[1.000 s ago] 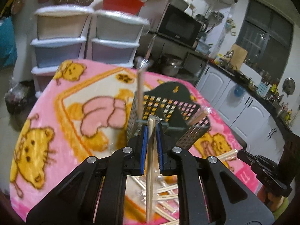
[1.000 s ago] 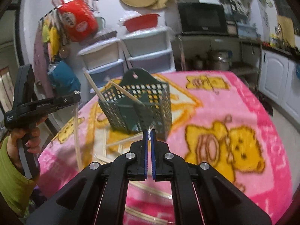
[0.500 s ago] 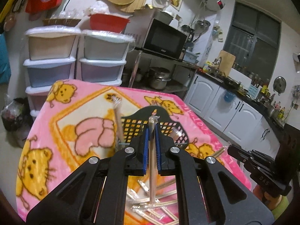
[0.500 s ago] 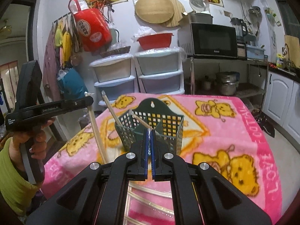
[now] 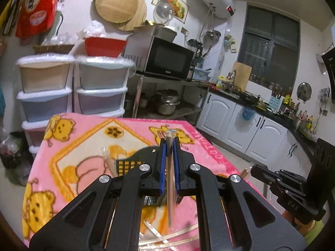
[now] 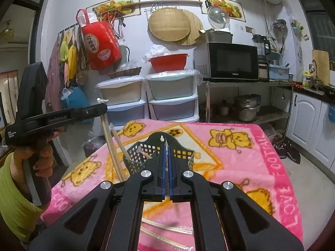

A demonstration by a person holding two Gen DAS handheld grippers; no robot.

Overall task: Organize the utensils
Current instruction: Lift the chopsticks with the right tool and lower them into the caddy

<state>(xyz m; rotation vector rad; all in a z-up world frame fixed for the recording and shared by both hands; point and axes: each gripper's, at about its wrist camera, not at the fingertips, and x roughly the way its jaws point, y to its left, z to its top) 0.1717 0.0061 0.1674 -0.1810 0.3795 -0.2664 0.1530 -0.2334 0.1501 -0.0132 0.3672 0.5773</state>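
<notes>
I see a wrapped pair of chopsticks (image 5: 170,179) clamped upright between the blue pads of my left gripper (image 5: 169,146), its plastic-tipped end poking just above the fingertips and its lower end hanging down towards the blanket. From the right wrist view this same pair (image 6: 108,140) hangs just left of the green utensil basket (image 6: 178,149), raised clear of its rim. My right gripper (image 6: 166,148) is closed on a thin wrapped stick (image 6: 166,156) directly in front of the basket; I cannot tell exactly what it is. Another chopstick (image 6: 121,146) leans inside the basket at its left end. More wrapped chopsticks (image 6: 167,227) lie flat on the pink bear blanket (image 6: 240,156), nearer me than the basket.
</notes>
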